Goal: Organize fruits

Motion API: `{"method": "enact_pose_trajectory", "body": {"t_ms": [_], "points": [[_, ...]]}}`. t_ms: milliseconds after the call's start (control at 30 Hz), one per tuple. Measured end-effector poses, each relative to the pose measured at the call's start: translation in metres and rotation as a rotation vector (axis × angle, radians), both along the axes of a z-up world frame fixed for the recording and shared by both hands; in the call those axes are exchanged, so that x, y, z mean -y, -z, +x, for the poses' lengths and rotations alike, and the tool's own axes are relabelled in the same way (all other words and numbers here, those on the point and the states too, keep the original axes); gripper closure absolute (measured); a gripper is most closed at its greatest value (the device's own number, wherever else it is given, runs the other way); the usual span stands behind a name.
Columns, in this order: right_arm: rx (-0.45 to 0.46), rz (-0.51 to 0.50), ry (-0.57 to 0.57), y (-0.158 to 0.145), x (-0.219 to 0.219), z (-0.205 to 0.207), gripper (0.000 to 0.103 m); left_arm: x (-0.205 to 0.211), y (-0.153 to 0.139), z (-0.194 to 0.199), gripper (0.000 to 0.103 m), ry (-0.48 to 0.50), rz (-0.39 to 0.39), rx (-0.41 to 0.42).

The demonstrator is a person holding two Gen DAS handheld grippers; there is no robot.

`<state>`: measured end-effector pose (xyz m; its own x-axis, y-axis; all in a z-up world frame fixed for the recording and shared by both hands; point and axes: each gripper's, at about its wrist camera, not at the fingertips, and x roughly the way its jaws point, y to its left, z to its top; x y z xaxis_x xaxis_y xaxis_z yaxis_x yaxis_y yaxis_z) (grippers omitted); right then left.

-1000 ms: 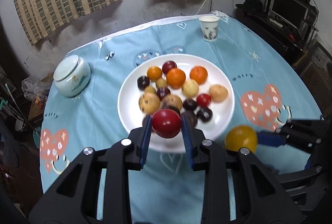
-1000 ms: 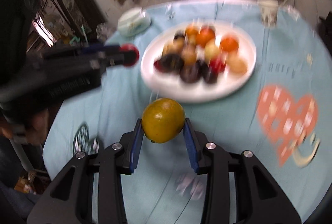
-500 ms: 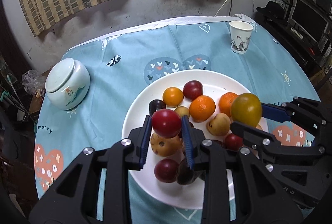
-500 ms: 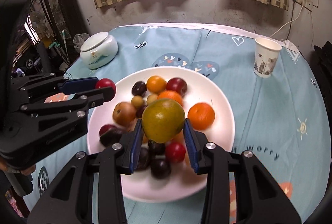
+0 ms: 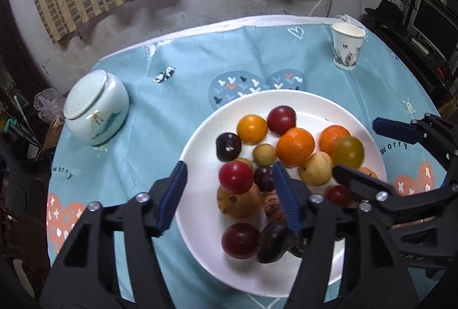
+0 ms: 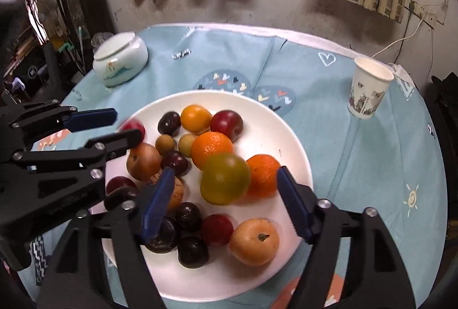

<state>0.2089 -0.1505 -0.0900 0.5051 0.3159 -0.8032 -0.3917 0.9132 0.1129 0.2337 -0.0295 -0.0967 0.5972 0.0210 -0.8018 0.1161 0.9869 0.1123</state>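
A white plate [image 5: 200, 223] [image 6: 286, 126] holds several fruits: oranges, plums, pears. My left gripper [image 5: 230, 181] is open over the plate's left side; the red plum [image 5: 236, 176] sits between its jaws, free of both, on the pile. My right gripper [image 6: 224, 178] is open over the plate's middle; the yellow-green fruit [image 6: 225, 178] [image 5: 347, 151] lies between its jaws, touching neither, against the oranges [image 6: 211, 147]. Each gripper shows in the other's view.
A pale green lidded jar [image 5: 96, 108] [image 6: 120, 58] stands left of the plate. A paper cup [image 5: 347, 45] [image 6: 369, 87] stands at the far right. A light blue patterned cloth [image 5: 186, 74] covers the round table. Furniture and a monitor stand at the right.
Both grippers have opened. The red plum and the yellow-green fruit have left the jaws and now rest among the fruits on the plate.
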Motion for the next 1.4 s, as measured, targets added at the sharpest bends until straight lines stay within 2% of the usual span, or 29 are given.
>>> {"method": "enact_pose_trajectory", "body": {"t_ms": [133,200,300,400,533,833,1200,1300,1400], "points": [[0.011,0.034,0.011,-0.011,0.008,-0.006,0.028,-0.002,-0.012,-0.01,0.024,-0.015,0.036,0.054],[0.015,0.052,0.018,-0.018,0.012,-0.012,0.028,-0.003,-0.02,-0.016,0.02,-0.02,0.055,0.078],[0.025,0.092,0.025,-0.031,0.018,-0.028,0.028,-0.007,-0.039,-0.033,0.009,-0.036,0.077,0.14],[0.039,0.146,0.03,-0.045,0.025,-0.054,0.027,-0.013,-0.062,-0.049,0.008,-0.051,0.061,0.204],[0.073,0.177,0.027,-0.061,0.027,-0.096,0.017,-0.017,-0.099,-0.078,0.005,-0.063,0.026,0.295],[0.137,0.196,0.033,-0.089,0.024,-0.17,0.016,-0.011,-0.16,-0.141,0.003,-0.029,-0.041,0.418],[0.181,0.195,0.02,-0.109,0.019,-0.212,0.016,-0.02,-0.181,-0.191,0.003,-0.074,-0.081,0.48],[0.18,0.196,0.009,-0.11,0.016,-0.22,0.016,-0.024,-0.185,-0.198,0.003,-0.078,-0.113,0.471],[0.179,0.189,0.002,-0.109,0.013,-0.224,0.016,-0.024,-0.186,-0.203,0.003,-0.089,-0.1,0.47]]}}
